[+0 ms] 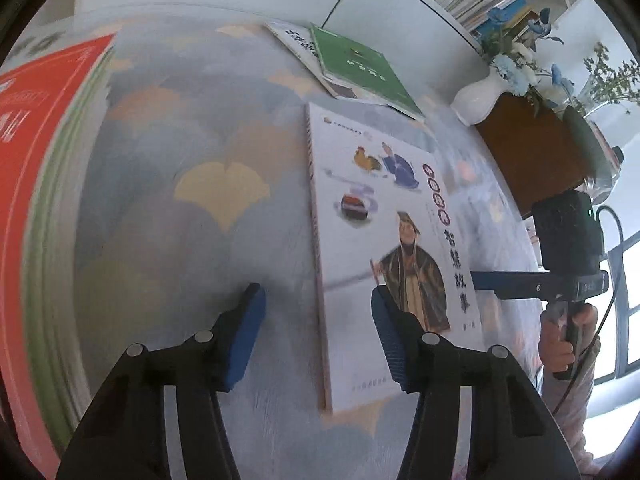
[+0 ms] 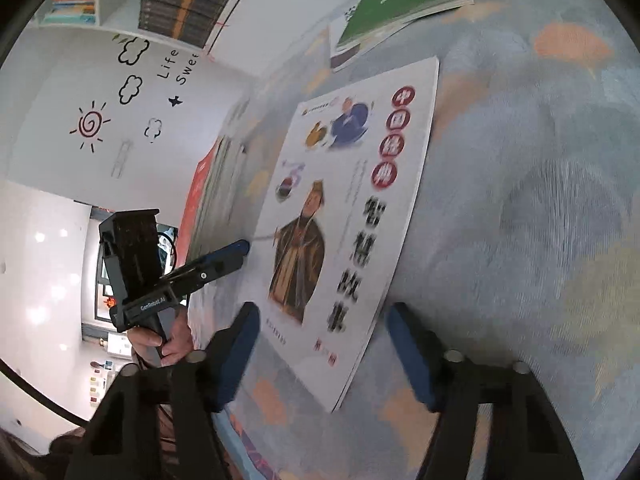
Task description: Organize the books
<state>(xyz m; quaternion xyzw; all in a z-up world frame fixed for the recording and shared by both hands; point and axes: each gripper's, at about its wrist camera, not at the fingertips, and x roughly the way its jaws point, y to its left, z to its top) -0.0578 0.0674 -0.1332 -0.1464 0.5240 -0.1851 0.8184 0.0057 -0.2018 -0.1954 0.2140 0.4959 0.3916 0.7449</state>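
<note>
Left wrist cam: the left gripper (image 1: 318, 330) is hovering with jaws apart over the spine edge of the white illustrated storybook (image 1: 384, 248), which is lying flat on the pastel leaf-print tablecloth (image 1: 192, 168). Right wrist cam: the right gripper (image 2: 322, 346) is straddling that book's near corner, jaws apart, apparently not pinching it.

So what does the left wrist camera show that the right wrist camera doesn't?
Only the left wrist view shows the white vase of blue flowers on a brown stand. Only the right wrist view shows the sun drawing on the wall and the dark book stack. Both show the white storybook on the patterned tablecloth, the green book and the red-covered stack.
</note>
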